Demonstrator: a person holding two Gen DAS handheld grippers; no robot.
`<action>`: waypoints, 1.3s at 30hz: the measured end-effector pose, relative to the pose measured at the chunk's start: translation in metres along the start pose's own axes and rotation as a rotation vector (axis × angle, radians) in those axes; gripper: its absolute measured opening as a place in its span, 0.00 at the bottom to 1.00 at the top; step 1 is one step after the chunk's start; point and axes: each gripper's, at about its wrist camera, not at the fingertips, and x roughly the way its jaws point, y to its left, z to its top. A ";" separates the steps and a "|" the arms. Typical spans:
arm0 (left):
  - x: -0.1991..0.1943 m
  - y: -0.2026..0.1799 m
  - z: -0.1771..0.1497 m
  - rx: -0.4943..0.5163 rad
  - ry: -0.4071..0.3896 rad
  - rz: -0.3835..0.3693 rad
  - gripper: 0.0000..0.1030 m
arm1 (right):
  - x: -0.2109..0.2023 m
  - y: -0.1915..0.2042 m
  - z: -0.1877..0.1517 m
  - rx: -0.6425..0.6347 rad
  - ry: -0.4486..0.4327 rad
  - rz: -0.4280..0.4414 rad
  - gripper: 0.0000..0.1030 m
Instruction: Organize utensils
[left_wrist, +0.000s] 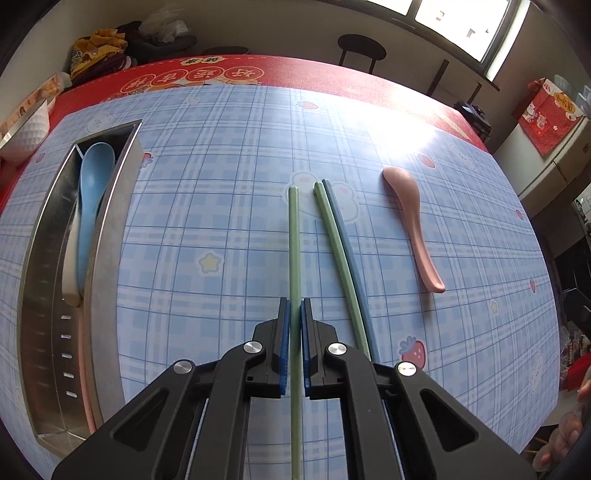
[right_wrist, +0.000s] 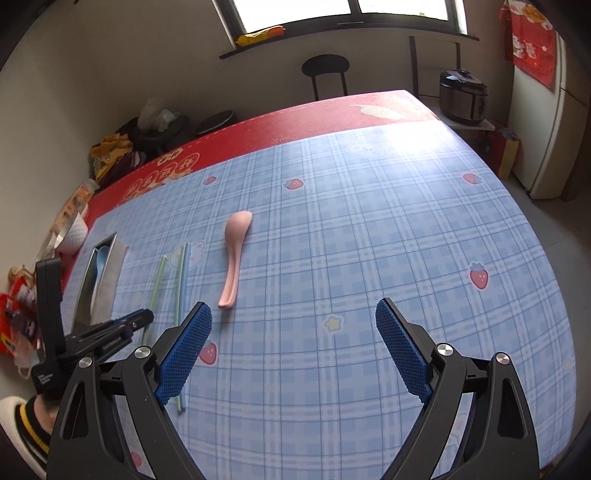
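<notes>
Green chopstick (left_wrist: 294, 240) between left gripper (left_wrist: 294, 314) fingers (left_wrist: 283, 325)

Green chopstick (left_wrist: 294, 236) near end runs off bottom edge, middle hidden between left gripper (left_wrist: 294, 314) pads; pair of chopsticks (left_wrist: 341, 258) near ends hidden behind gripper arm; pink utensil (left_wrist: 85, 373) in metal holder (left_wrist: 110, 236) mostly hidden, type unclear; red cloth lettering too blurred to read
</notes>
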 end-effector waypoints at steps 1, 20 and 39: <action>-0.006 0.002 0.000 -0.002 -0.007 -0.005 0.06 | 0.003 0.004 -0.001 -0.005 0.007 0.008 0.84; -0.109 0.065 -0.001 -0.048 -0.154 -0.023 0.06 | 0.103 0.111 0.000 -0.240 0.139 0.086 0.17; -0.116 0.104 -0.013 -0.098 -0.135 -0.071 0.06 | 0.132 0.138 -0.008 -0.284 0.175 0.005 0.12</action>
